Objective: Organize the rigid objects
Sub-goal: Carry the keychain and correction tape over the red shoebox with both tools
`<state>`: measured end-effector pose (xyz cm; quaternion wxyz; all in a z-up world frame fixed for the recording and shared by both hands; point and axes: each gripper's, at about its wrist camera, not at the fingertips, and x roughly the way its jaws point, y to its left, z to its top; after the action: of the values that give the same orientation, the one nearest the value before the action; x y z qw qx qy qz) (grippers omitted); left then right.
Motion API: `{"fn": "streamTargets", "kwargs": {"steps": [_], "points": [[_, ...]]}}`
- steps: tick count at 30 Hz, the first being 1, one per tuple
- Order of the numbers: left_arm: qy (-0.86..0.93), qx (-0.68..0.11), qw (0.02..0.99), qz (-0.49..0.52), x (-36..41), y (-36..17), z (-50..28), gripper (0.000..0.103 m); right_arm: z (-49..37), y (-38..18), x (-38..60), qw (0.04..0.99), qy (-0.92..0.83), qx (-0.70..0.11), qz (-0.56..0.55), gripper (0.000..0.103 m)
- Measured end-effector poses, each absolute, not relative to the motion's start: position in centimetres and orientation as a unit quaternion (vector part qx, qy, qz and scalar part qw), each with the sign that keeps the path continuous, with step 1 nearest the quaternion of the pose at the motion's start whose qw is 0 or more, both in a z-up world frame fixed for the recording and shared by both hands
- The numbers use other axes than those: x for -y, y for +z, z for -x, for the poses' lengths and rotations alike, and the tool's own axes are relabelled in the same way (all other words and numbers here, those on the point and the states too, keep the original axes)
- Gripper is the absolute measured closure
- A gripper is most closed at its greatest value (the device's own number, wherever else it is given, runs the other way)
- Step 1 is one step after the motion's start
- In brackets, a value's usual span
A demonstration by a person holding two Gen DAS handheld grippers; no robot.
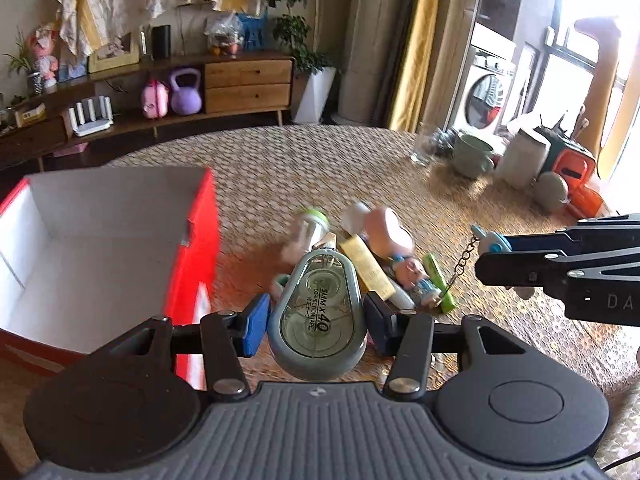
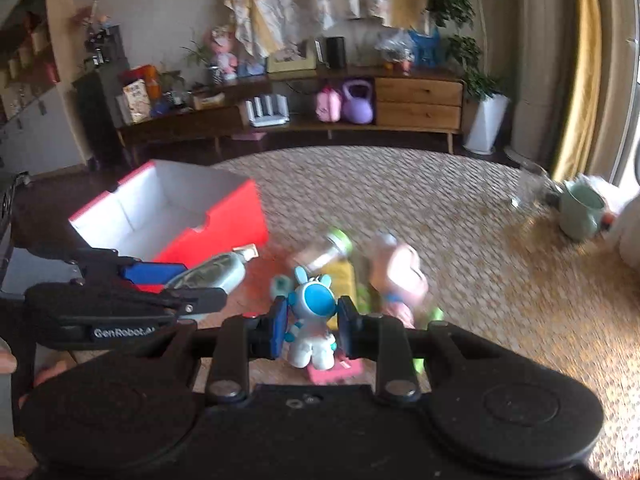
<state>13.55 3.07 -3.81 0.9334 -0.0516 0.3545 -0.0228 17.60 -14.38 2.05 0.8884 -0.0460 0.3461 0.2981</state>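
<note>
My left gripper [image 1: 316, 316] is shut on a grey-green correction tape dispenser [image 1: 318, 312], held above the woven table mat; the dispenser also shows in the right wrist view [image 2: 212, 274]. My right gripper [image 2: 313, 322] is shut on a white and blue rabbit robot keychain figure [image 2: 312, 320], whose chain hangs in the left wrist view [image 1: 466, 258]. An open red box with a white inside [image 1: 100, 248] stands at the left and also shows in the right wrist view [image 2: 172, 212]. A blurred pile of small items [image 1: 376, 256] lies on the mat between the grippers.
A glass [image 1: 424, 148], a green mug [image 1: 472, 156], a white container [image 1: 522, 156] and orange items [image 1: 576, 176] stand at the table's far right. A pink item [image 2: 336, 372] lies under my right gripper. A wooden sideboard [image 1: 240, 80] stands beyond the table.
</note>
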Motion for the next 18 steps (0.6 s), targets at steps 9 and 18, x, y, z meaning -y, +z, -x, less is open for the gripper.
{"fn": "streamTargets", "kwargs": {"steps": [9, 18], "points": [[0.01, -0.34, 0.938, 0.07, -7.9, -0.8, -13.4, 0.053, -19.0, 4.3, 8.4, 0.879, 0.338, -0.33, 0.059, 0.077], [0.06, -0.337, 0.937, 0.068, -13.5, 0.5, -14.0, 0.053, -20.9, 4.2, 2.2, 0.866, 0.365, -0.332, 0.084, 0.077]]}}
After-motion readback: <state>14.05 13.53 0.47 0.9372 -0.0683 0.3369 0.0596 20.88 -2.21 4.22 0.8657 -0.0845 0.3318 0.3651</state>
